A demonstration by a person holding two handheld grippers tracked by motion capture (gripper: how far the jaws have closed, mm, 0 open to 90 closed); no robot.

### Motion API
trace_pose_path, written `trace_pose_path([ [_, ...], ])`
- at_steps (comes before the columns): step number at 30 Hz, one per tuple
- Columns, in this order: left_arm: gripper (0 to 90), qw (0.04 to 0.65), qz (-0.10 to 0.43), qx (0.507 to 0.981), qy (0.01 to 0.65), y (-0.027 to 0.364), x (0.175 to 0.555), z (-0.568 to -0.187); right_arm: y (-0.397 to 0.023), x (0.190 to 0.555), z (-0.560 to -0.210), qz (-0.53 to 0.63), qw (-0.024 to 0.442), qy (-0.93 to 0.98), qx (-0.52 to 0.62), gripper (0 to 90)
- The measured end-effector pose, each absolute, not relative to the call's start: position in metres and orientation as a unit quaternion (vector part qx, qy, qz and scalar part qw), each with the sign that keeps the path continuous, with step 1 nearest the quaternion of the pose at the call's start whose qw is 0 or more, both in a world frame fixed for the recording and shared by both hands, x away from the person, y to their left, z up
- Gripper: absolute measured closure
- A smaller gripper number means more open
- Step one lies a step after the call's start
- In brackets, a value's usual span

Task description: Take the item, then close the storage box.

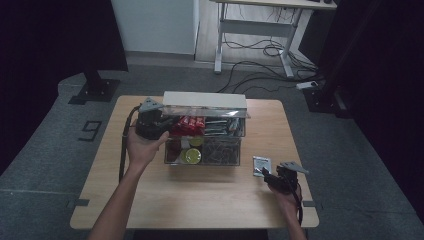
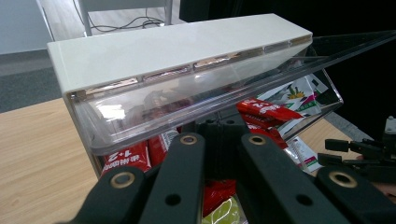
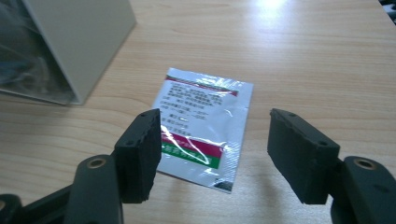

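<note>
I am hovering my right hand-held gripper (image 3: 212, 158), jaws apart, over the sachet (image 3: 203, 128) lying flat on the table (image 3: 303, 56). My left hand-held gripper (image 2: 219, 140), jaws together, is propping the organizer lid (image 2: 187, 88). Next: a low edge pinch.

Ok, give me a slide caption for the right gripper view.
Open right gripper poised over a foil sachet lying flat on the wooden table.

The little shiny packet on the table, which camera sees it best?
The right gripper view: the packet lies flat, close up, between the open jaws of the right hand-held gripper, its printing and red and green stripes visible. In the high view it is a small silver square right of the clear box. The left gripper view faces the box.
</note>
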State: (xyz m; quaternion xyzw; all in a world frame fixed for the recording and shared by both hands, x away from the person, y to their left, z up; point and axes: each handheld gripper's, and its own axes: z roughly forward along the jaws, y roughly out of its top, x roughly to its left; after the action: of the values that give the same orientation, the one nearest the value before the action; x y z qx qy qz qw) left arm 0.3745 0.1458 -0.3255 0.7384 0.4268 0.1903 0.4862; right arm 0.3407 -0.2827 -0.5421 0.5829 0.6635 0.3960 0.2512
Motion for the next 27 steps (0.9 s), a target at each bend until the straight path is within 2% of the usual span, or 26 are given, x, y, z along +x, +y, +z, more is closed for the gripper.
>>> trace_pose_path([
  [27,90.0,0.497,0.18,0.734,0.426,0.154,0.364,-0.329,-0.282,0.323,-0.535,0.434,0.253,0.653,0.566,44.2],
])
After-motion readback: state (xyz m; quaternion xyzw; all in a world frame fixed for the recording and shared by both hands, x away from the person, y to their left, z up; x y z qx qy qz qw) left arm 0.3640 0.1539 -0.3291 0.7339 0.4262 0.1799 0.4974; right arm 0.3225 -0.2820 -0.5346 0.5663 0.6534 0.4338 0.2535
